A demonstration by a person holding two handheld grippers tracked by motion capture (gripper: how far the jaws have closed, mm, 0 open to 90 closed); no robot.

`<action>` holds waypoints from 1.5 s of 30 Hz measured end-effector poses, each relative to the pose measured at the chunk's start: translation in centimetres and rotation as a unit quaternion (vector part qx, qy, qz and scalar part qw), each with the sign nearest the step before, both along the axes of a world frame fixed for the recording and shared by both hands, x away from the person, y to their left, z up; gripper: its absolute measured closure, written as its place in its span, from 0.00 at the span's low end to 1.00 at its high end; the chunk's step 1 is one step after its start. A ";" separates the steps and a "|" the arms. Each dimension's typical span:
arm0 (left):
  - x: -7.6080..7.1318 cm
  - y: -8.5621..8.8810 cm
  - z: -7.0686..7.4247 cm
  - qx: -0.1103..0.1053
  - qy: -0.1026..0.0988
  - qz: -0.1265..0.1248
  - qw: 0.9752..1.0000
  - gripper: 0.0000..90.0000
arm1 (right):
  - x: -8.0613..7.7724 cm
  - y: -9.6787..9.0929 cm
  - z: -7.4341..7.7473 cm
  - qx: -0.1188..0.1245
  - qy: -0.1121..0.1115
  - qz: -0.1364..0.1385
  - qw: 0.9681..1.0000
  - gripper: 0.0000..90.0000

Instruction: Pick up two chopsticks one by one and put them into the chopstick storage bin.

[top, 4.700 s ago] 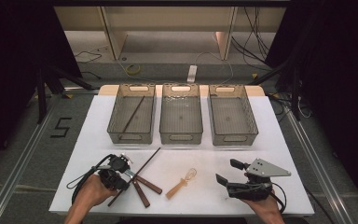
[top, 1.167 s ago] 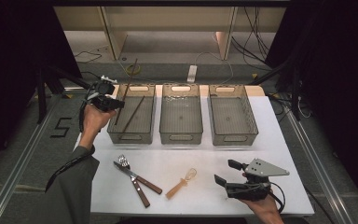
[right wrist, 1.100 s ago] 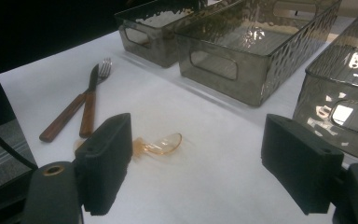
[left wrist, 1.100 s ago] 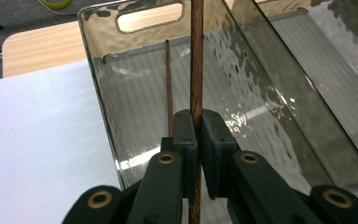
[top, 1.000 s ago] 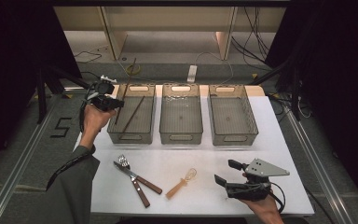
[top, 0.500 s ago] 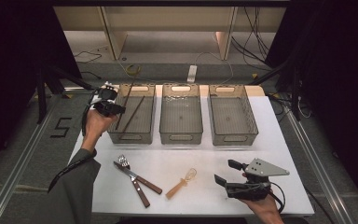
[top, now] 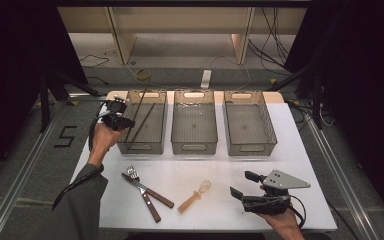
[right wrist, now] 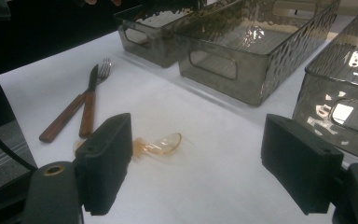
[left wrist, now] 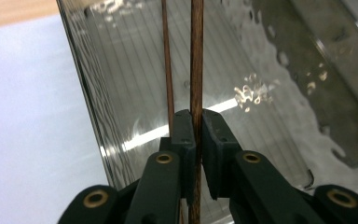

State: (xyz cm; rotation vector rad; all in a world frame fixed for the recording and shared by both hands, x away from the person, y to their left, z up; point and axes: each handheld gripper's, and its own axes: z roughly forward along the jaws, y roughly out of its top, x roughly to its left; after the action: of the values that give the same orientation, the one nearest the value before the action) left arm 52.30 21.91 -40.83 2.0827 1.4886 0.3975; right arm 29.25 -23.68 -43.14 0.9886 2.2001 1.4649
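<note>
Two wooden chopsticks (top: 141,120) lean in the left bin (top: 145,145): the left hand-held gripper (top: 121,121), at that bin's left wall, is clamped on one chopstick (left wrist: 196,70), w/ the other chopstick (left wrist: 167,65) just beside its pads. Right hand-held gripper (top: 241,186) hovers low over the surface (top: 290,150) at front right, jaws wide apart & holding nothing. Fork (top: 147,189), knife (top: 140,197) & amber spoon (top: 194,196) lie on the surface in front of the bins.

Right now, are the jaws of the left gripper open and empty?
No, in the left gripper view the left gripper is closed on a thin brown chopstick, above the leftmost bin.
</note>
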 end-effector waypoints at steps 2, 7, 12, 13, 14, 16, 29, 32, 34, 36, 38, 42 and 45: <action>0.0 0.0 -0.1 -0.003 0.000 0.002 1.000 0.88 | 0.0 0.0 0.0 -0.001 0.000 0.000 1.000 0.28; -0.3 -0.2 0.6 -0.024 0.003 0.013 1.000 0.63 | 0.0 0.0 0.0 0.000 0.000 -0.001 1.000 0.28; -1.5 -0.6 1.8 -0.038 -0.007 0.009 0.999 0.42 | 0.0 0.0 0.0 -0.003 0.000 0.000 1.000 0.28; -1.8 -0.7 2.0 -0.044 -0.009 0.008 0.999 0.38 | 0.0 -0.1 0.0 -0.001 0.000 -0.001 1.000 0.28; -2.2 -0.8 2.2 -0.046 -0.009 0.001 0.999 0.36 | 0.0 -0.1 0.0 0.000 -0.001 -0.001 1.000 0.28; -3.1 -1.1 2.6 -0.051 -0.014 -0.006 0.999 0.32 | 0.0 0.0 0.0 -0.001 0.000 -0.001 1.000 0.28; -7.1 -2.6 2.9 -0.062 -0.032 -0.050 0.996 0.21 | -0.1 -0.3 0.1 0.002 -0.001 -0.008 1.000 0.28; -7.8 -3.2 3.1 -0.063 -0.037 -0.062 0.995 0.19 | -0.1 -0.3 0.2 0.002 -0.003 -0.008 1.000 0.28; -8.2 -3.7 3.2 -0.058 -0.036 -0.072 0.995 0.18 | -0.2 -0.3 0.2 0.002 -0.003 -0.008 1.000 0.28; -8.5 -4.1 3.3 -0.054 -0.039 -0.077 0.995 0.17 | -0.2 -0.4 0.2 0.003 -0.003 -0.009 1.000 0.28; -8.8 -4.5 3.4 -0.056 -0.037 -0.082 0.994 0.17 | -0.2 -0.4 0.2 0.004 -0.004 -0.008 1.000 0.28; -9.3 -5.3 3.5 -0.052 -0.036 -0.094 0.994 0.17 | -0.1 -0.4 0.2 0.003 -0.002 -0.009 1.000 0.28; -9.6 -5.9 3.3 -0.057 -0.038 -0.102 0.992 0.17 | -0.1 -0.5 0.2 0.004 -0.003 -0.010 1.000 0.28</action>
State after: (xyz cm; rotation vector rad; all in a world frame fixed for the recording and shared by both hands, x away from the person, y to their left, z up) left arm 42.69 16.01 -37.50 2.0801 1.2130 0.3036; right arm 29.13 -24.20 -42.95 1.0050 2.1759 1.4673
